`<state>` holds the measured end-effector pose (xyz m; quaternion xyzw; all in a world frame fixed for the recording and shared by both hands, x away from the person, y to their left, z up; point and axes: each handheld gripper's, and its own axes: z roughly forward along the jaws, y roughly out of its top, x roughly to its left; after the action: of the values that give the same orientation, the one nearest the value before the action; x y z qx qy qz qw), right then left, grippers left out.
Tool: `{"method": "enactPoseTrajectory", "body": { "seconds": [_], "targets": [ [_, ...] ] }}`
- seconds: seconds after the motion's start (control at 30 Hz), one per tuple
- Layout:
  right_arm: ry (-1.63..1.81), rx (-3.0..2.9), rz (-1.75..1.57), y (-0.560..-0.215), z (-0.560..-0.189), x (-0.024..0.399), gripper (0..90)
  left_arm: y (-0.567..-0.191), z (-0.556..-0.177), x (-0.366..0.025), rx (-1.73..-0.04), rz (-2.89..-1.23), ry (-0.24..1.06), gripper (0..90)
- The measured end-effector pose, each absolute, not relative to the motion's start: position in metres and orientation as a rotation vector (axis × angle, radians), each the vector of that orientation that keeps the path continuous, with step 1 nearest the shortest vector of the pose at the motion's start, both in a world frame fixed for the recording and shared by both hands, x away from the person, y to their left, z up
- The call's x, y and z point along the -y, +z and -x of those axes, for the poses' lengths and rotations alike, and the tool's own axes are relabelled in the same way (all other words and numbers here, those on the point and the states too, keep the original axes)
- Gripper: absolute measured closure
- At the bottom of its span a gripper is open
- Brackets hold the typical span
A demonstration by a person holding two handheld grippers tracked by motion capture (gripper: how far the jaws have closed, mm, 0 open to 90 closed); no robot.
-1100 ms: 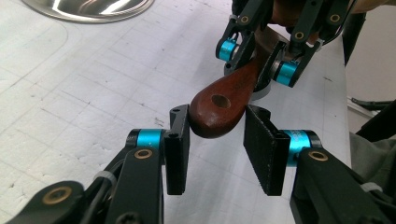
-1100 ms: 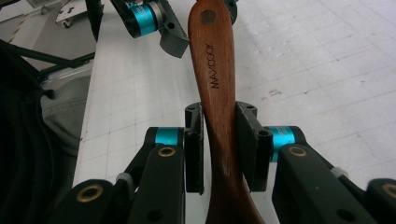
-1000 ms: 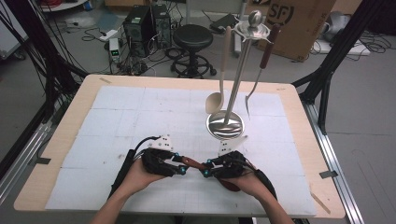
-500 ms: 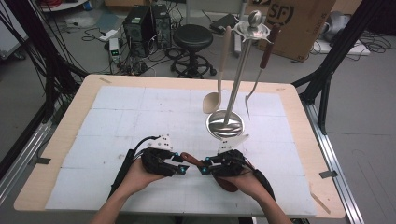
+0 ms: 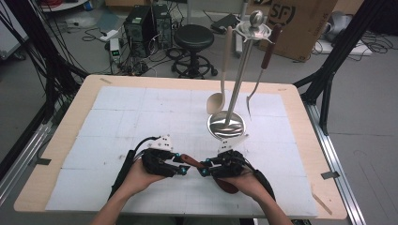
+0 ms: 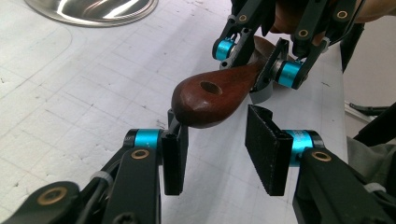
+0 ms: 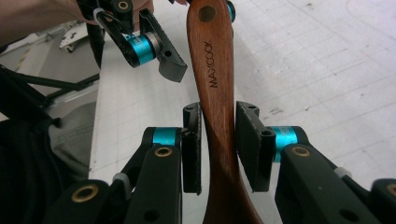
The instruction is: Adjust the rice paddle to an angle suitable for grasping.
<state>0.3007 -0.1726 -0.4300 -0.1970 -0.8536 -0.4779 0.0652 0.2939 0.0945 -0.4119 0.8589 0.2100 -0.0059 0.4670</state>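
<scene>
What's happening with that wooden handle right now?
Right gripper pinching the wooden handle. Left gripper open around its tip. Nothing in the way.

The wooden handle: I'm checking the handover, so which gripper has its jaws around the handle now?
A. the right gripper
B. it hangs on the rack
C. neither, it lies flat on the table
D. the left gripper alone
A: in the right gripper view the handle runs between the right gripper's pads, while the left gripper's jaws stand open just short of its end.
</scene>
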Motion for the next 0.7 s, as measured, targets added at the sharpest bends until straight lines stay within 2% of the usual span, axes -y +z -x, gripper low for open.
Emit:
{"method": "enactPoseTrajectory", "body": {
  "seconds": [0.23, 0.7],
  "targets": [
    [-1.415, 2.565, 0.595, -0.432, -0.302, 0.172, 73.3, -0.412, -0.294, -0.095, -0.509, -2.107, -0.013, 59.7],
    [-1.546, 2.506, 0.696, -0.418, -0.31, 0.172, 75.6, -0.408, -0.294, -0.099, -0.532, -2.081, 0.007, 49.9]
  ]
}}
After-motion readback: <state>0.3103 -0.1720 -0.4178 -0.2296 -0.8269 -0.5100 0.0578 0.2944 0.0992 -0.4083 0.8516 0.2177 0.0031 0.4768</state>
